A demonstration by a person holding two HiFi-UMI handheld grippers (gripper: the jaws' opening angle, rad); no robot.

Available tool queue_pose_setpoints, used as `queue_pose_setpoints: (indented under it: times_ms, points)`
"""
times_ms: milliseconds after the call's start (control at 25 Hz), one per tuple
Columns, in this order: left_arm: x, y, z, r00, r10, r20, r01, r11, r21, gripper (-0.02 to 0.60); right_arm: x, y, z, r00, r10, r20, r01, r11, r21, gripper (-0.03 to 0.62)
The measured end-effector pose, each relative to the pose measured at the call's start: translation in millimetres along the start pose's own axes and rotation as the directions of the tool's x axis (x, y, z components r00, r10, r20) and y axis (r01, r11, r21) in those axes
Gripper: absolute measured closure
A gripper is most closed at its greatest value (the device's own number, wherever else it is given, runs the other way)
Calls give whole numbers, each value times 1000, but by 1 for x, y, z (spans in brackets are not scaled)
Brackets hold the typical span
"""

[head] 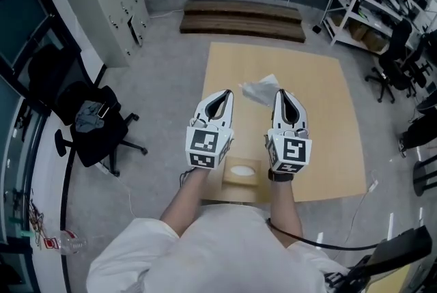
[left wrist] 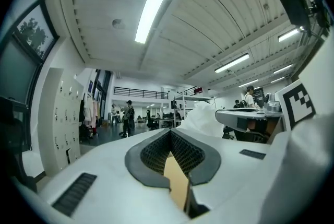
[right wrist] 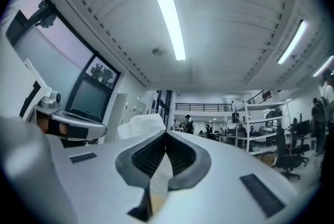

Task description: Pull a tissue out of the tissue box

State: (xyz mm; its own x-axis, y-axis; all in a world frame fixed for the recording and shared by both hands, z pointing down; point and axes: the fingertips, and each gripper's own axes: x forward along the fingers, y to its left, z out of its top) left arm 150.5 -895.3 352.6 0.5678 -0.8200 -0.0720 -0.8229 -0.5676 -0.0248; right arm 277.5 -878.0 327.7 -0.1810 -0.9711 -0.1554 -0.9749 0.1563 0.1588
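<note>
The left hand-held gripper (left wrist: 169, 132) is clenched with nothing in it; its ribbed pads meet at the tip, and through the gap behind them only the tan tabletop shows. The right hand-held gripper (right wrist: 166, 134) is clenched too, and the tissue (right wrist: 140, 125) bulges out just to the left of its closed tip, so it appears pinched there.

In the head view both point level and side by side above the tabletop (head: 328, 148), left hand-held gripper (head: 227, 93) and right hand-held gripper (head: 280, 92) a little apart. The crumpled white tissue (head: 259, 90) hangs between their tips, touching the right one. From the left gripper view the tissue (left wrist: 203, 118) shows off to the right.

The tissue box (head: 242, 172) sits below, at the tabletop's near edge, left of its middle. A black office chair (head: 95, 128) stands on the floor beyond the left edge.
</note>
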Motion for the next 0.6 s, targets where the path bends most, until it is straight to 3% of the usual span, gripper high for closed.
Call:
queue_pose_setpoints:
  times_ms: [240,440,600]
  points:
    - [14,-8,4,1000,-9,8,8,1000,30,581,7,-10,2,1000,26,-3,-26,1000,-8,591]
    - [13,-6,21,998,-23,63,26,998,-50,581,11,-11,4,1000,-2,3,2,1000,-28,591]
    - [15,-12,30,997,-30,78,31,999,-14,581,8,-11,8,1000,1,19,0,1000,-26,591]
